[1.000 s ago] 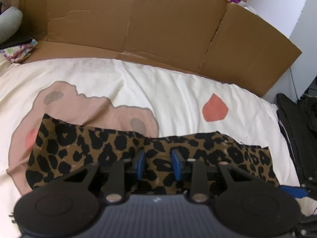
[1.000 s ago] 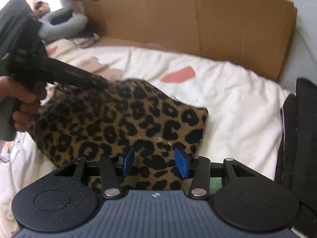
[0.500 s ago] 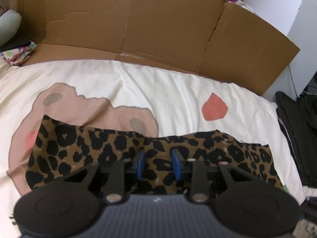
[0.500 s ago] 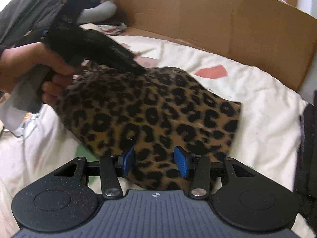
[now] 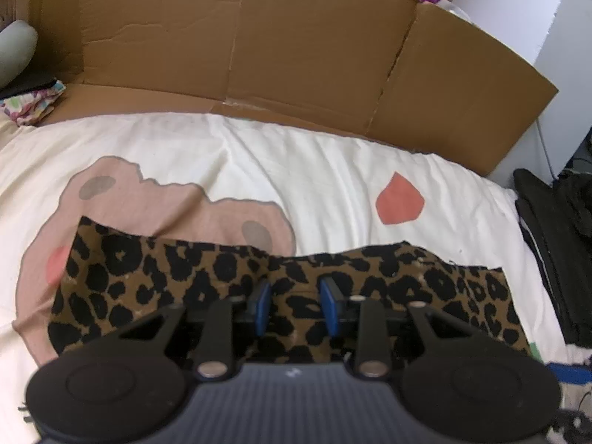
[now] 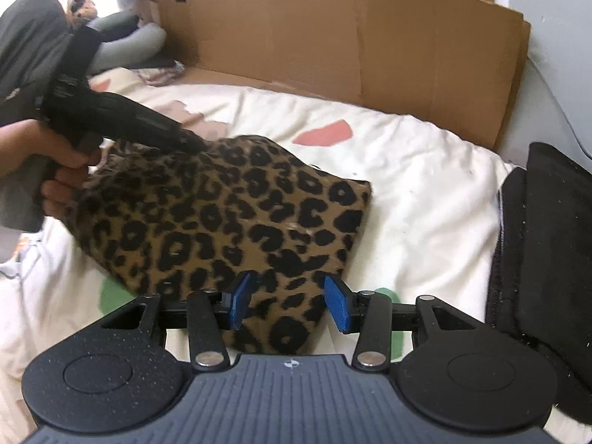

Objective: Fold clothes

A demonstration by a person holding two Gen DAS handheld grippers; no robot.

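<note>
Shifted right tongs (image 6: 288,305) (left hand (image 6: 55,170) visible)

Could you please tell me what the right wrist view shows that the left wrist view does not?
Only the right wrist view shows the person's hand holding the left gripper at the leopard-print cloth. Only the left wrist view shows the pink patch on the cream sheet. Both show the cloth, sheet, cardboard and dark clothes.
</note>
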